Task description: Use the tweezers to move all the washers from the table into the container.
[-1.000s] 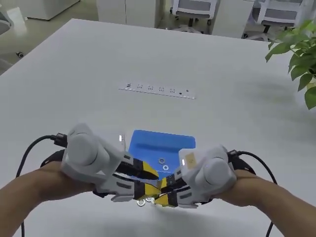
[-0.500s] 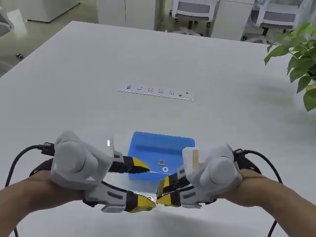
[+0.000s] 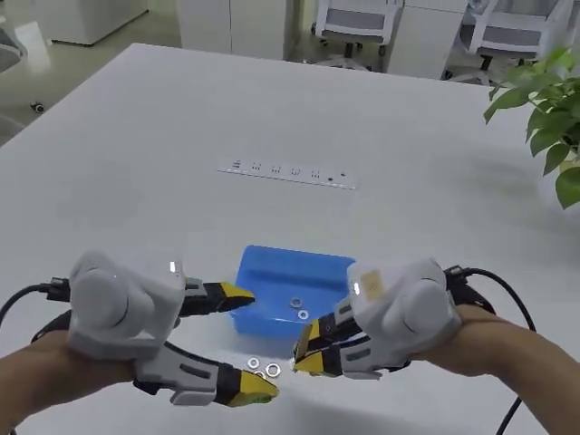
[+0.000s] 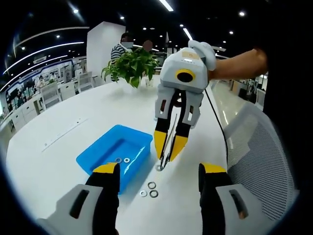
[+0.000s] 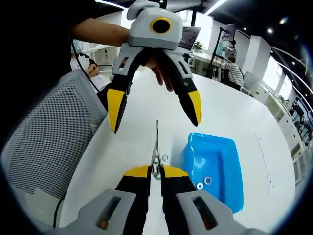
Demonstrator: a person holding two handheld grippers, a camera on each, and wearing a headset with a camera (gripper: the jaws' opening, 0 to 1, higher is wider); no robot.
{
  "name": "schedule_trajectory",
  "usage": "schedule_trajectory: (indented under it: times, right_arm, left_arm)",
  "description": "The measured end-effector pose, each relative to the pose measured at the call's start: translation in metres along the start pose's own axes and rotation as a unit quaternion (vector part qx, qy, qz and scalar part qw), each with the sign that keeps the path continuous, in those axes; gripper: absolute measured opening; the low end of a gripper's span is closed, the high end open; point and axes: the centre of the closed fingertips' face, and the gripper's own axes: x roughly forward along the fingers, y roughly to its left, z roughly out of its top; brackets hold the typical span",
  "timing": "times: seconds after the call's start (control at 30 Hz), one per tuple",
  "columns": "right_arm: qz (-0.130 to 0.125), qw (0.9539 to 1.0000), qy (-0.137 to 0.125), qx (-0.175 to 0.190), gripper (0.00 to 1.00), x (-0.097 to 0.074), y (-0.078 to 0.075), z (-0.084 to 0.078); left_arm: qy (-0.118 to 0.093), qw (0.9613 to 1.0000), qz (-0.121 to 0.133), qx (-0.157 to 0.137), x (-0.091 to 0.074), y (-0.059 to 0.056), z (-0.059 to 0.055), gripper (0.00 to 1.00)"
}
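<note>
A blue container [image 3: 276, 265] sits on the white table with two washers [image 3: 299, 308] inside. Three loose washers [image 3: 265, 367] lie on the table just in front of it, also seen as a cluster [image 4: 150, 190] in the left gripper view. My right gripper [image 3: 304, 352] is shut on slim metal tweezers [image 5: 156, 142], whose tips point down at the table beside a washer [image 5: 165, 157]. My left gripper [image 3: 240, 342] is open and holds nothing, its jaws spread wide, facing the right gripper [image 4: 169, 144] across the loose washers.
A flush power strip [image 3: 288, 169] is set into the table beyond the container. A leafy plant [image 3: 548, 100] stands at the right edge. Office chairs [image 3: 358, 18] line the far side. A mesh chair [image 5: 54, 142] is behind the left gripper.
My left gripper has pulled away from the right one, leftward and toward me, with its jaws spread. The loose washers in front of the container have come into sight. The right gripper stays shut.
</note>
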Motion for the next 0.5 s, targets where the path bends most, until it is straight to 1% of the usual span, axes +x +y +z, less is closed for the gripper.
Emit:
schedule_trajectory:
  times: [0.13, 0.27, 0.4, 0.5]
  right_arm:
    - [-0.001, 1.0, 0.001, 0.0, 0.09, -0.006, -0.003, 0.001]
    - [-0.003, 1.0, 0.001, 0.001, 0.09, -0.009, -0.004, 0.003]
    - [-0.007, 1.0, 0.0, 0.004, 0.09, -0.013, -0.007, 0.003]
    - [-0.009, 0.9999, -0.002, 0.007, 0.09, -0.017, -0.009, 0.004]
  left_arm:
    - [-0.003, 1.0, 0.005, -0.002, -0.002, 0.001, 0.001, 0.74]
    - [-0.004, 0.9999, 0.009, -0.003, -0.004, 0.001, 0.001, 0.75]
    - [-0.004, 0.9999, 0.012, -0.006, -0.005, 0.002, 0.0, 0.77]
    - [-0.007, 0.9998, 0.014, -0.009, -0.006, 0.001, 0.001, 0.78]
